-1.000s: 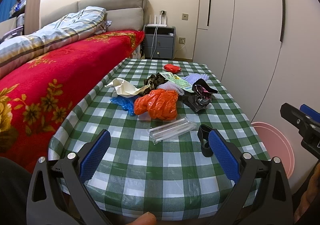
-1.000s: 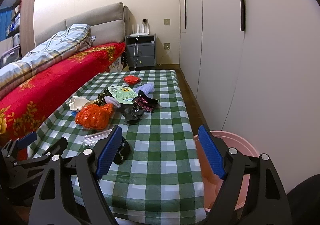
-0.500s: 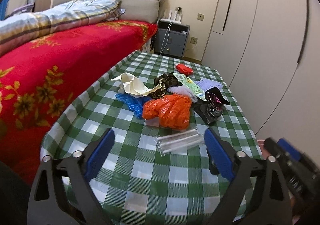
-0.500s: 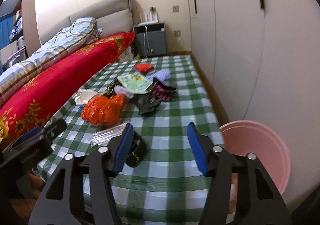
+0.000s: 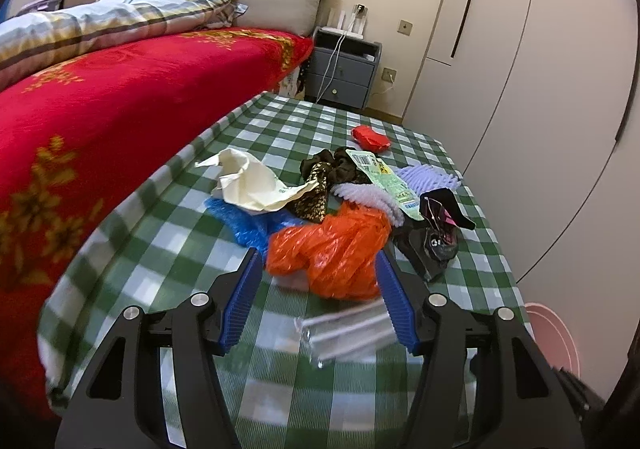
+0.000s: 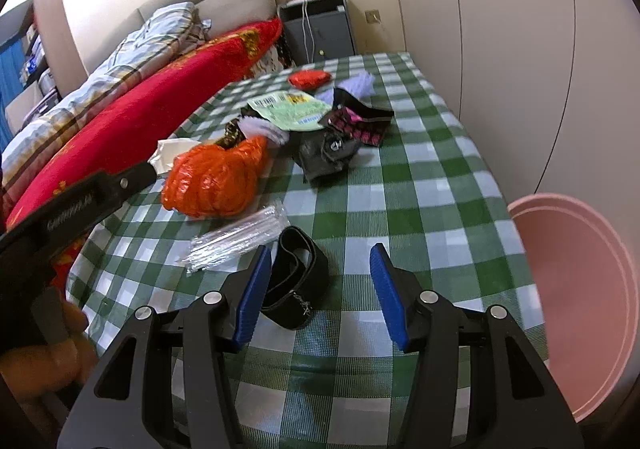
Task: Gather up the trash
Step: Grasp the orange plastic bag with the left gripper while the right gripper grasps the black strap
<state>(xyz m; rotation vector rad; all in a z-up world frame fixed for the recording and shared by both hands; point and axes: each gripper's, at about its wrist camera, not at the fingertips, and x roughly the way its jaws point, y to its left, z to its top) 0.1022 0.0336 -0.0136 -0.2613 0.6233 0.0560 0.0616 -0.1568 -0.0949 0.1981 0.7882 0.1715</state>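
Trash lies on a green checked table [image 5: 168, 233]: an orange plastic bag [image 5: 328, 249] [image 6: 216, 181], a clear plastic sleeve [image 5: 352, 329] [image 6: 236, 237], a black band [image 6: 296, 273], blue plastic [image 5: 248, 225], a cream bag [image 5: 248, 181], black wrappers [image 5: 432, 245] [image 6: 324, 153], a green label [image 6: 292, 111] and a red packet [image 5: 370, 137]. My left gripper [image 5: 318, 289] is open, its jaws on either side of the orange bag's near end. My right gripper [image 6: 318, 289] is open, just above and right of the black band.
A pink bin [image 6: 572, 289] stands on the floor right of the table, also in the left wrist view [image 5: 552, 337]. A bed with a red cover [image 5: 100, 109] runs along the left. White wardrobe doors [image 5: 540, 69] line the right. A grey nightstand [image 5: 340, 73] stands behind.
Both grippers have moved forward and down over the table. The left has come up to the orange bag and the right to the black band. Both jaws have narrowed somewhat.
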